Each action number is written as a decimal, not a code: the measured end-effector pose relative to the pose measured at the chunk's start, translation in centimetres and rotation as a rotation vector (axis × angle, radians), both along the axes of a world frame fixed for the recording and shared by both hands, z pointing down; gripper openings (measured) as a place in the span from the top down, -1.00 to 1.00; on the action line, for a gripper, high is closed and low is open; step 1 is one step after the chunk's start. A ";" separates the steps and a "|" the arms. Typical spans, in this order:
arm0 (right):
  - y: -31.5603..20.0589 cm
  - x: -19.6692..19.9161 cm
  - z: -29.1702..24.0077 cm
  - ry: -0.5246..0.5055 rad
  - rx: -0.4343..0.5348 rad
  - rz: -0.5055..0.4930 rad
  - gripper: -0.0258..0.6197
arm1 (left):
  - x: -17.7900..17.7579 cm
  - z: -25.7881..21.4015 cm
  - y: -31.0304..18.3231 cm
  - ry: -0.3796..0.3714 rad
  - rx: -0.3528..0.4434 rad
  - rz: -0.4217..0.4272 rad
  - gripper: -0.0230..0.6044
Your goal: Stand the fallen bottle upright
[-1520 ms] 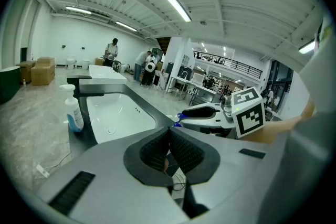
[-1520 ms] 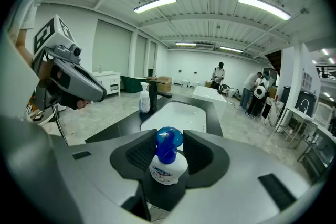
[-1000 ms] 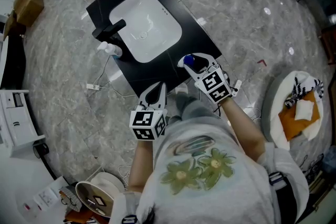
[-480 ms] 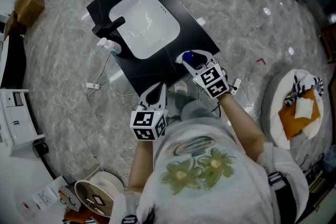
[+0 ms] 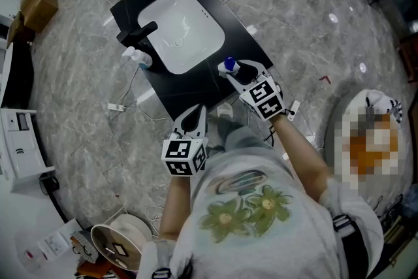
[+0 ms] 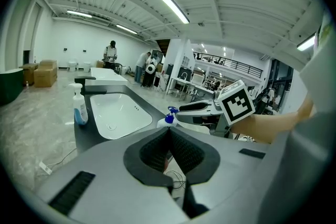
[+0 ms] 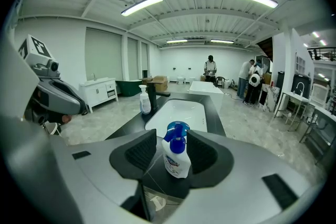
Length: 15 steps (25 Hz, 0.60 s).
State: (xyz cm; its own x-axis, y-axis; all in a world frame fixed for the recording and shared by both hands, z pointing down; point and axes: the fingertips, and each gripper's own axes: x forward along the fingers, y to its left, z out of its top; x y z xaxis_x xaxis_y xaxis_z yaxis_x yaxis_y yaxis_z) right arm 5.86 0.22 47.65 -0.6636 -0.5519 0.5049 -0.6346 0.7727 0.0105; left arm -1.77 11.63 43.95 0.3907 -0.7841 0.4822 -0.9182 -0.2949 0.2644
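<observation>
Your right tool [image 7: 171, 139] is clamped on the upright white plastic pump bottle with a blue cap [image 7: 177, 164], on the black desk [image 5: 186, 91]. Your left tool [image 6: 169, 132] has its jaws together, empty.

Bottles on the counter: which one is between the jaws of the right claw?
The blue-pump bottle, inside the right claw. The white-pump bottle stands apart, beside the faucet.

Beside the sink [image 5: 179, 29], the bottle [image 5: 228, 65] shows only its blue pump from the head view; the right gripper [image 5: 236, 70] covers its body. In the left gripper view, the left gripper [image 6: 169, 132] hides all but pump and shoulder. Its label print is too small to read. Beyond the sink's far end, people [image 7: 210, 66] are too small to make out
</observation>
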 end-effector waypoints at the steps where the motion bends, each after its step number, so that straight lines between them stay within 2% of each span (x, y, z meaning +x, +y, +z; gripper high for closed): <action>1: 0.1 0.1 -0.2 -0.005 -0.002 0.001 0.40 | 0.1 0.0 0.0 0.001 0.001 0.001 0.87; 11: 3.8 1.5 -2.0 -0.122 -0.043 0.015 0.40 | 1.7 -0.3 0.2 0.014 0.014 0.025 0.87; 12: 4.3 1.6 -2.2 -0.131 -0.044 0.008 0.42 | 1.9 -0.4 0.3 0.015 0.014 0.029 0.87; 15: 6.2 1.8 -2.7 -0.159 -0.050 -0.025 0.67 | 2.5 -0.4 0.7 0.019 0.016 0.035 0.87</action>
State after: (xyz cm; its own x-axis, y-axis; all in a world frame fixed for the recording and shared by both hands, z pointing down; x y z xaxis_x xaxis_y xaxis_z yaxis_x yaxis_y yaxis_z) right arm 7.65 6.44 44.93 -0.7508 -0.5111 0.4185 -0.6056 0.7855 -0.1272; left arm 0.72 12.32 43.57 0.4274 -0.7770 0.4622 -0.9019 -0.3313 0.2771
